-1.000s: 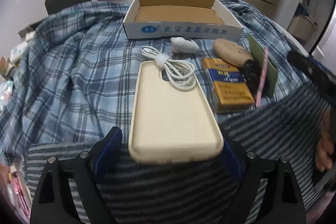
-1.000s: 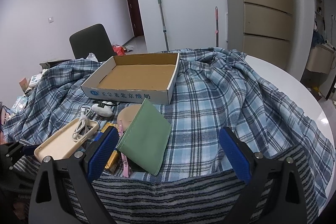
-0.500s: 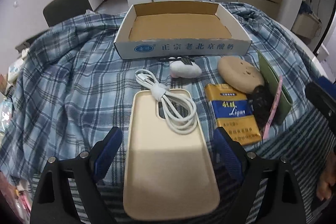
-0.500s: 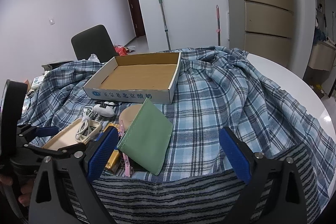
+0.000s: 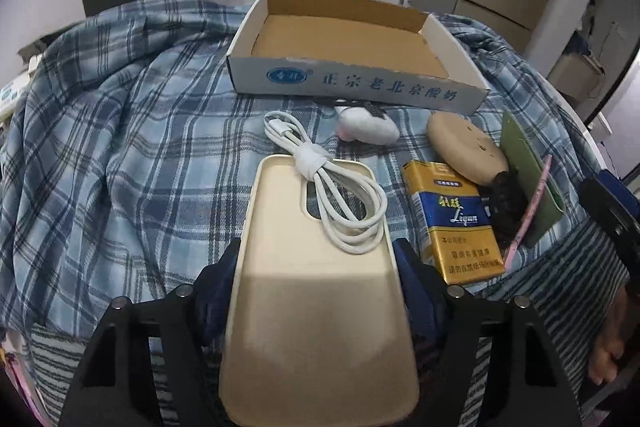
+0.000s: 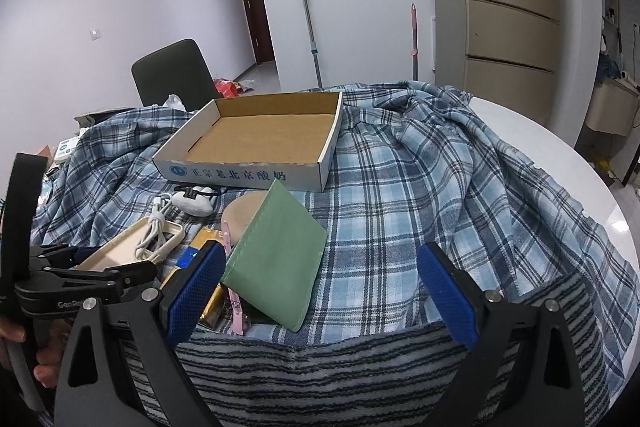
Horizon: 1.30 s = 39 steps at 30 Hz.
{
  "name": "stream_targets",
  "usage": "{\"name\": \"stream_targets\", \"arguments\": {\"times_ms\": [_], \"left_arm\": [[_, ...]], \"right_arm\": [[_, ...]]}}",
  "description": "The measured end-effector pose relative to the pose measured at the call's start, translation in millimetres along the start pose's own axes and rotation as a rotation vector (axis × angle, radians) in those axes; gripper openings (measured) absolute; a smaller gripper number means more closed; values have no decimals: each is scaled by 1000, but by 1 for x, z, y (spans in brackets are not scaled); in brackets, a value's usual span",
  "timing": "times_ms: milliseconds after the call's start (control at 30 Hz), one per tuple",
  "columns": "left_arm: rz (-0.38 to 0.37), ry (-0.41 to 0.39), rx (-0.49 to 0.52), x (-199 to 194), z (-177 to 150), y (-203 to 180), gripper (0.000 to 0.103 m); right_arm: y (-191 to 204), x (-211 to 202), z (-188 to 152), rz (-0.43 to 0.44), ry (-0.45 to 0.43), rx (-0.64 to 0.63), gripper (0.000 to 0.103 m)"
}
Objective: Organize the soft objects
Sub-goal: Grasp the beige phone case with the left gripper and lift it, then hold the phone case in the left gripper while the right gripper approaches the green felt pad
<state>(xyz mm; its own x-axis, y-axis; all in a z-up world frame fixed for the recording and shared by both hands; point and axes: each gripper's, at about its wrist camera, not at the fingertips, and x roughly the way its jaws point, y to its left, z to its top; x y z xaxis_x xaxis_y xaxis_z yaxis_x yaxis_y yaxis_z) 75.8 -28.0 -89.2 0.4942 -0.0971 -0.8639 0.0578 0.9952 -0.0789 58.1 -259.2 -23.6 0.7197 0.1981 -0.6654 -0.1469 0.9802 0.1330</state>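
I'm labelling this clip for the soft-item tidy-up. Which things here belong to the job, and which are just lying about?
Job:
left gripper, jaws closed on the phone case
white cable lying on the case
green pouch
cardboard box, the likely bin
right gripper, jaws open

Lying about:
cigarette pack
chair
mop
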Motion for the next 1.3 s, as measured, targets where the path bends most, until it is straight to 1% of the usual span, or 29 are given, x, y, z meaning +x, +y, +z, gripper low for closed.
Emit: {"name": "stream_targets", "arguments": {"times_ms": [67, 167, 233, 267, 367, 433, 533, 600, 700, 733, 800, 900, 1033, 1067, 1200, 1300], "left_arm": [[-14, -23, 16, -5, -2, -1, 74], [-67, -77, 34, -17, -7, 0, 74], [-90, -142, 62, -29, -10, -1, 74], [-100, -187, 71, -37, -12, -1, 74], [-116, -305, 80, -54, -12, 1, 74], [-137, -373, 68, -64, -11, 5, 74], [-160, -432, 54, -76, -7, 11, 74], [-150, -443, 52, -78, -3, 13, 74], [-157, -455, 53, -83, 2, 14, 74], [-150, -466, 62, -85, 4, 14, 74], [-144, -498, 72, -90, 6, 14, 74], [-146, -535, 48, -93, 6, 18, 74], [-154, -512, 14, -84, 3, 28, 74], [-154, -505, 13, -81, 3, 29, 74], [-155, -490, 7, -74, 2, 32, 74], [-155, -494, 15, -74, 1, 31, 74]], "right_arm": [[-2, -1, 0, 0, -5, 5, 96], [-5, -5, 1, 4, -24, 18, 96], [-7, -10, 3, 9, -36, 26, 96], [-8, -12, 5, 6, -42, 28, 96], [-8, -19, 11, -21, -58, 22, 96], [-9, -21, 17, -11, -44, 31, 96], [-12, -17, 25, 15, 6, 60, 96], [-13, -11, 29, 18, 37, 75, 91], [-14, 2, 35, 26, 96, 91, 86], [-14, 8, 36, 37, 120, 101, 82], [-14, 22, 37, 79, 177, 125, 79], [-14, 43, 34, 136, 260, 164, 75], [-17, 67, 27, 206, 354, 233, 72], [-17, 72, 25, 217, 371, 245, 70], [-12, 87, 20, 219, 421, 254, 63], [-7, 87, 20, 204, 406, 234, 63]]}}
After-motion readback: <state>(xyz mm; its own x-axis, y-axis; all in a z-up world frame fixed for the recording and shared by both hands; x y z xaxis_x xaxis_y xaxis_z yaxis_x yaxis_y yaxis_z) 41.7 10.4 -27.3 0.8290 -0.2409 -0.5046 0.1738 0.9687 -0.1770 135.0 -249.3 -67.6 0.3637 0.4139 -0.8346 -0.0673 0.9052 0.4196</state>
